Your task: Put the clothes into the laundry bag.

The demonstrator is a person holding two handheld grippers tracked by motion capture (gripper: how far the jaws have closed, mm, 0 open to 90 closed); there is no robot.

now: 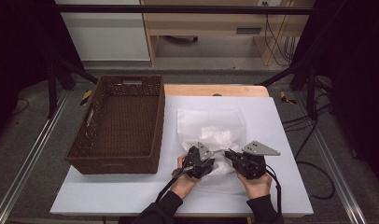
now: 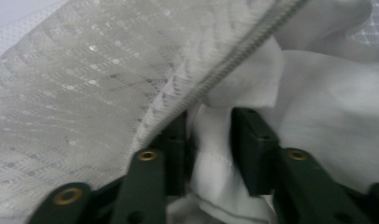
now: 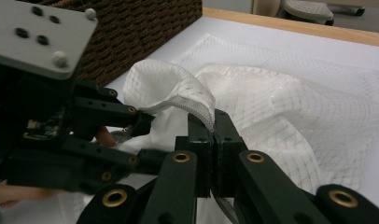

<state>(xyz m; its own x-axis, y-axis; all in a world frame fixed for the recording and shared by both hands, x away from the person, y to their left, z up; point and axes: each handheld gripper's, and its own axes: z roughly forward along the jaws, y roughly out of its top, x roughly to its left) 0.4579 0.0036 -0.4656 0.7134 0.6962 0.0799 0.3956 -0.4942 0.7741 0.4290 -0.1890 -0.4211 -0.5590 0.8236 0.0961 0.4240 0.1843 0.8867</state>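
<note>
A white mesh bag (image 1: 201,119) lies flat on the white table, with a crumpled white cloth (image 1: 218,137) at its near end. In the right gripper view, my right gripper (image 3: 214,126) is shut on the bag's zipper edge (image 3: 197,100) and holds that edge lifted off the cloth (image 3: 164,135). The left gripper (image 3: 143,123) sits just to its left, under the raised mesh. In the left gripper view, the left gripper (image 2: 208,135) has a thick fold of the white cloth (image 2: 327,107) pinched between its jaws, beneath the mesh (image 2: 75,84). Both grippers (image 1: 204,157) (image 1: 230,155) sit close together near the table's front.
A brown wicker basket (image 1: 127,161) stands on the table's left side, close beside the bag; nothing lies in it. The person's hands and dark sleeves come in at the front edge. A wooden strip (image 1: 211,89) borders the far edge, and metal frame rails flank the table.
</note>
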